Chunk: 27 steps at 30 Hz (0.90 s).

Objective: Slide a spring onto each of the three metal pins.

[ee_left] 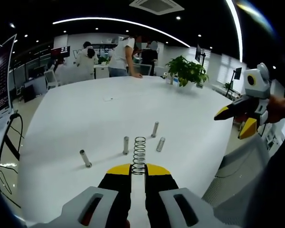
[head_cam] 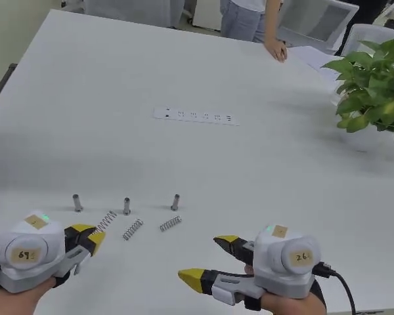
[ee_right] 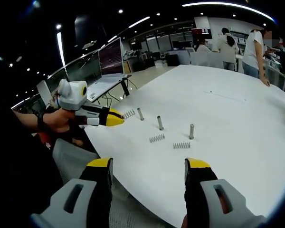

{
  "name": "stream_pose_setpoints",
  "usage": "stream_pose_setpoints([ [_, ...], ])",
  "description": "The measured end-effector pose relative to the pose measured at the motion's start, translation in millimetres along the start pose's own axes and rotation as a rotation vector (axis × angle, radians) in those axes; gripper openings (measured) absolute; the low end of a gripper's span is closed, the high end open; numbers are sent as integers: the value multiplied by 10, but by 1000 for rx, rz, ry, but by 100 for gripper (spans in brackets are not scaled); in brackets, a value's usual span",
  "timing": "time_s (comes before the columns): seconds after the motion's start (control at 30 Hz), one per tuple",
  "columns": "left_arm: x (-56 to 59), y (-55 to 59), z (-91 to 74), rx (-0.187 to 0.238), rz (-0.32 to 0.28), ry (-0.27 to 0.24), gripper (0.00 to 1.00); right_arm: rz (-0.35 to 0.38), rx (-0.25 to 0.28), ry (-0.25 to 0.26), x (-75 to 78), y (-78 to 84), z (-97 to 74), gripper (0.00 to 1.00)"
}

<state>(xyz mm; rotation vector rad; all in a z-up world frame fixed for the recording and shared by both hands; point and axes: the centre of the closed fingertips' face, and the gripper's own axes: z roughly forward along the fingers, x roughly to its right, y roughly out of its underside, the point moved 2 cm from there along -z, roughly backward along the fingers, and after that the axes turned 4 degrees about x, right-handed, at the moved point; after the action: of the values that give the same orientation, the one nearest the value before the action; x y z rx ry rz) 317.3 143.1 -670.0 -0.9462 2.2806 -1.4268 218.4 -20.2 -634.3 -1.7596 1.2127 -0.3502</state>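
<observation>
the left gripper (ee_left: 138,167) pinches one spring (ee_left: 139,151) by its end, just short of the three upright pins (head_cam: 127,205), beside two loose springs (head_cam: 132,229) on the table (head_cam: 249,164), while the right gripper (head_cam: 209,258) gapes wide, empty.

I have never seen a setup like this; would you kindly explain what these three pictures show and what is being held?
There is no robot arm: a person holds a two-jaw gripper in each hand. The head view comes from a headset camera; each round picture comes from a camera riding on one gripper. On the white table stand three upright metal pins, with two loose springs lying in front of them. The left gripper is shut on the end of a third spring; the right gripper is open and holds nothing.
</observation>
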Motion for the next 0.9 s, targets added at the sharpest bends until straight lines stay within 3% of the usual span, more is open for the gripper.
stream_pose_setpoints([
  [0.27, 181, -77, -8, 10, 62, 54, 2, -9, -3, -21, -56, -33, 72, 58],
  [0.9, 614, -317, 20, 40, 145, 174, 2, -17, 14, -57, -116, -170, 180, 54],
])
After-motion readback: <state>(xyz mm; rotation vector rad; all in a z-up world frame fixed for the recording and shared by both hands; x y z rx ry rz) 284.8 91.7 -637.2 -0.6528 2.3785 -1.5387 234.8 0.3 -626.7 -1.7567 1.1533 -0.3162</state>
